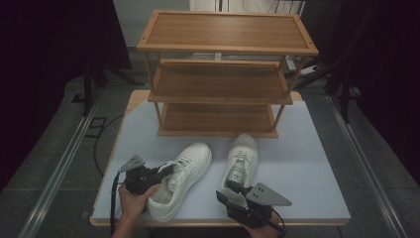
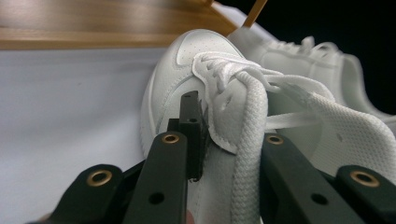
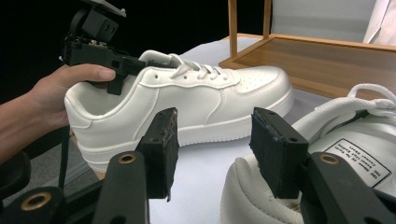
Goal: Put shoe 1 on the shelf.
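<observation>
High view: the left shoe (image 1: 181, 181) lies near the table's (image 1: 307, 163) front edge, and the left gripper (image 1: 161, 173) is clamped on its side wall. Left gripper view: one jaw sits outside that wall, the other inside. Right gripper view: the right gripper (image 3: 212, 149) stands released at the right shoe's (image 3: 327, 158) heel.

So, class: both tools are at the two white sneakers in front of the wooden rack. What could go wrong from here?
1. The left tool pinches just the thin collar of the left sneaker; lifted, the shoe may swing or slip out.
2. The right tool stands open at the right sneaker's heel, so closing could catch only soft padding.
3. The wooden rack stands close behind; a dangling toe might strike its bottom shelf.
</observation>
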Available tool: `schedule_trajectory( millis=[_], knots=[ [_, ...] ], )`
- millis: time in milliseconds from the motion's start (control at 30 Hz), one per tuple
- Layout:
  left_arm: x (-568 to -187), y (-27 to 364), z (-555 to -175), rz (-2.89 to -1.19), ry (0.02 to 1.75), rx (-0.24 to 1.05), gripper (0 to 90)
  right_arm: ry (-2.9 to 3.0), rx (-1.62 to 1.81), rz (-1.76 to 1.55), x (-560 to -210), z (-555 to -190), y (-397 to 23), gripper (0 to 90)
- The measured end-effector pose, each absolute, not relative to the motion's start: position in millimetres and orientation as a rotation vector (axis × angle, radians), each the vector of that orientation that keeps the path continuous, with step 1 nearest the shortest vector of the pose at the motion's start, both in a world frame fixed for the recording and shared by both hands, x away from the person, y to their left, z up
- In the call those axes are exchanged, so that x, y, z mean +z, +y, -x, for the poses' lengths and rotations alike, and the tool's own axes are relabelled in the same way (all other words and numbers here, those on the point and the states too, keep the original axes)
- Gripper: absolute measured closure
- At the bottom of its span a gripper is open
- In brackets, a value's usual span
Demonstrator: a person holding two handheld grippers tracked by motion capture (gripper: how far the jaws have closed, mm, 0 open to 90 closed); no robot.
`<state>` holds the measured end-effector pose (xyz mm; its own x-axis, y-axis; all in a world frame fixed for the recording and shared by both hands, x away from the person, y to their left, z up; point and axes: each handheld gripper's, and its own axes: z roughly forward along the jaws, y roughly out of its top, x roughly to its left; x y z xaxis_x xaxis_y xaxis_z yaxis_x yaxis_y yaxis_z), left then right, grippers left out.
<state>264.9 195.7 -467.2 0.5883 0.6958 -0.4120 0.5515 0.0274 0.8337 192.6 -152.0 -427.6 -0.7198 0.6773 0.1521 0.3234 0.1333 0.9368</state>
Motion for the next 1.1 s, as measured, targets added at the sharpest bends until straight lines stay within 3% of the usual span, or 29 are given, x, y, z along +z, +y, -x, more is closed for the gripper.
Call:
schedule_trajectory(
  millis=[367, 1100],
  knots=[
    [-457, 192, -263, -1.516, 1.045, 0.100, 79.2, 2.069, 1.642, -0.987, -422, -193, -159, 51.1],
    [-412, 200, -262, -1.373, 0.980, 0.135, 79.9, 2.042, 1.656, -1.010, -419, -195, -166, 51.0]
  ],
)
